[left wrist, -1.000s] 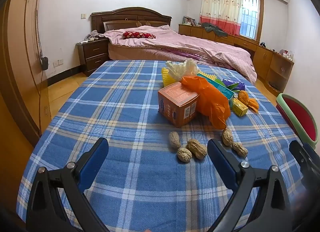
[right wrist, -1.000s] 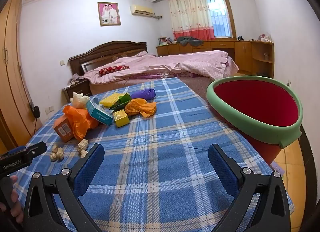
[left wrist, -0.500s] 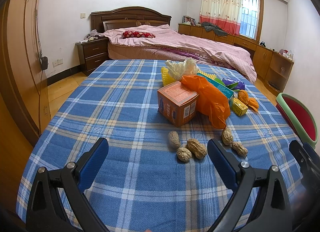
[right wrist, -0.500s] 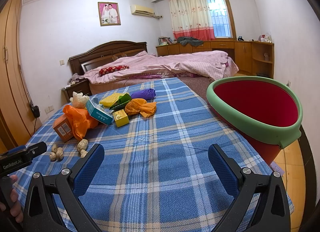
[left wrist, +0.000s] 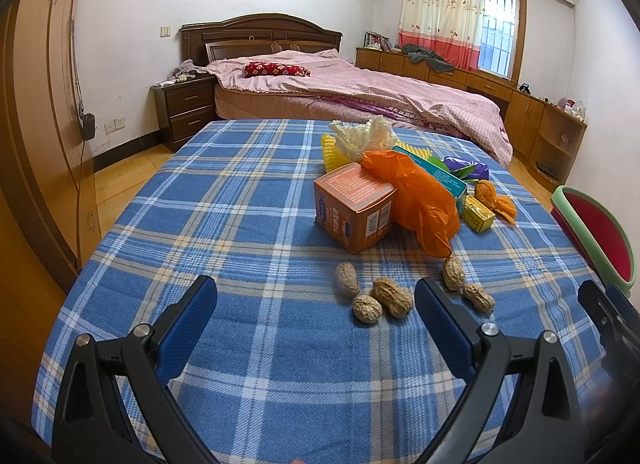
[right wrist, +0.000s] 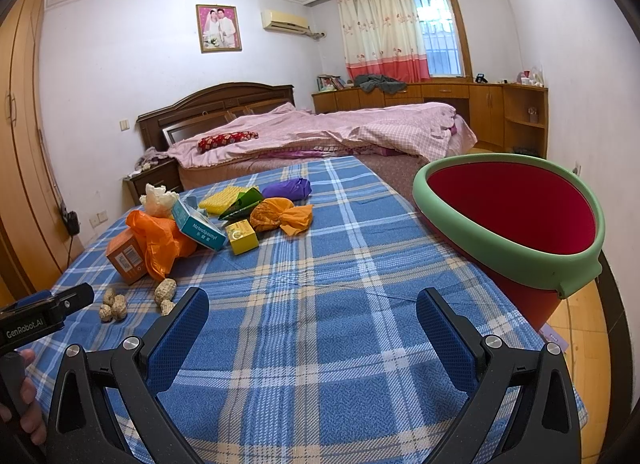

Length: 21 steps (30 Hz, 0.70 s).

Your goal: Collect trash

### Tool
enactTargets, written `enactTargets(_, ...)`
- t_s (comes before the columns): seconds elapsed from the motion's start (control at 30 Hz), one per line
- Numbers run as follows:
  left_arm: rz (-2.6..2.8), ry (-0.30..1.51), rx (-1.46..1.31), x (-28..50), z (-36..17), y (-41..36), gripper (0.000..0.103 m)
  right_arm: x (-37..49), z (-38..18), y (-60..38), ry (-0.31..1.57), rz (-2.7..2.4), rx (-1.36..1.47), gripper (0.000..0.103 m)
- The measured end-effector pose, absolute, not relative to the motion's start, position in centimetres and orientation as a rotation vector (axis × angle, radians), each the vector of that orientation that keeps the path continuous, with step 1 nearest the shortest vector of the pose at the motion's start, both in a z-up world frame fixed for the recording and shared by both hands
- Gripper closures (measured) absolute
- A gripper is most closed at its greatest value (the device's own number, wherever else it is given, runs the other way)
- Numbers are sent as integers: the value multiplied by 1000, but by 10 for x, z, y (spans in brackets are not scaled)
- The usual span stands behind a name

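1. Five peanuts (left wrist: 386,294) lie on the blue plaid table (left wrist: 248,224), just ahead of the left tool (left wrist: 316,296) and offset toward its right finger: three in a tight cluster, two as a pair beyond that finger.
2. Left tool: fingers spread wide, nothing between them. Right tool (right wrist: 312,308): likewise spread and empty, over bare cloth.
3. Key relation: the left tool is the nearer one to the peanuts; the largest shell's long axis runs obliquely across the gap between the fingers, so a small shift rightward would probably centre it.
4. Beyond the peanuts sits the remaining trash: one orange carton (left wrist: 352,208), one orange plastic bag (left wrist: 420,200) leaning on it, one teal box (right wrist: 199,227), one small yellow box (right wrist: 241,237), one knotted orange wrapper (right wrist: 280,217), one purple bag (right wrist: 288,189), one white crumpled wad (left wrist: 364,136), one yellow foam net (right wrist: 224,198) and what appears to be one green wrapper (right wrist: 244,200).
5. One red bin with a green rim (right wrist: 520,232) stands at the table's right edge, nearest the right tool, and looks empty.
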<state>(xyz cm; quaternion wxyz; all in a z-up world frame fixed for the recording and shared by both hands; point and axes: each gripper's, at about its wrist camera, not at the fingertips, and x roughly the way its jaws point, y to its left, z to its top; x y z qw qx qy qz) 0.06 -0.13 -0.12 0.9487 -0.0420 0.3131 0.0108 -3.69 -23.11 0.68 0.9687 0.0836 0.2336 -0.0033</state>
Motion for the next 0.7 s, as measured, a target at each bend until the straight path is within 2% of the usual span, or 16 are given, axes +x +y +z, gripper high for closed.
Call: enactTargets(0.7, 20, 636, -85, 1, -1, -1, 4, -38, 6, -232, 469, -8, 169, 0)
